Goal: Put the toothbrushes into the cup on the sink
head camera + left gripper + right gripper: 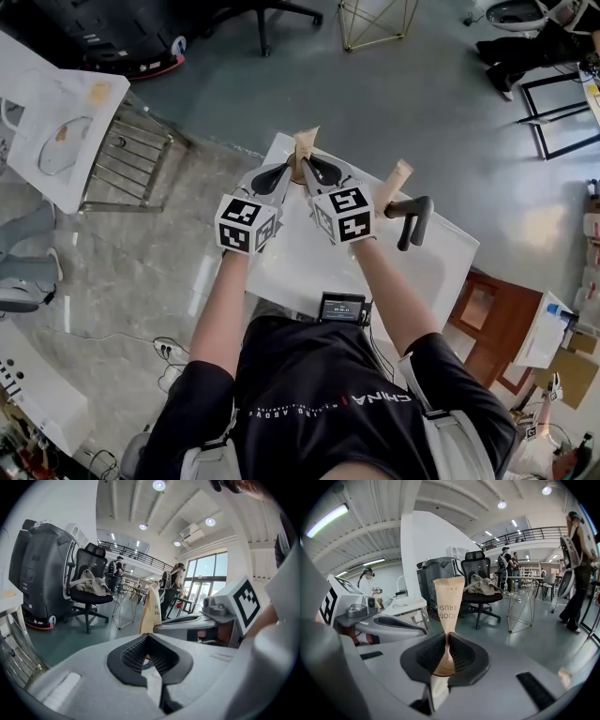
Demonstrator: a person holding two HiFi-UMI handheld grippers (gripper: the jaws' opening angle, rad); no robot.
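1. Left claw (148, 636): clenched, pads meeting at the tips. In the left gripper view a paper wrapper stands right at those tips. I cannot tell whether any of it is nipped there, so I log the claw as closed, load unconfirmed.
2. Centre, over the far corner of the white sink (281, 267): both claws converge on one wrapped toothbrush (449, 602). It stands upright with the printed end up.
3. Right claw (446, 638): grasping that wrapped toothbrush. The pads pinch the wrapper low down, and its tail runs back through the hollow between the jaws.
4. Right of the right claw: a second wrapped toothbrush (394, 183) sticks up just beside the black faucet (417, 220). Its foot is hidden.
5. Cup: not seen in any view. It may sit under the toothbrush in item 4, but this is unconfirmed.
6. Step in hand (judgement): carry phase. The toothbrush is held above the sink and not yet delivered.
7. Next move calls for:
   - finding the cup mouth;
   - bringing the wrapper's lower end over it, near upright;
   - letting go only once that end is inside;
   - keeping the left claw clear so it does not knock the wrapper.
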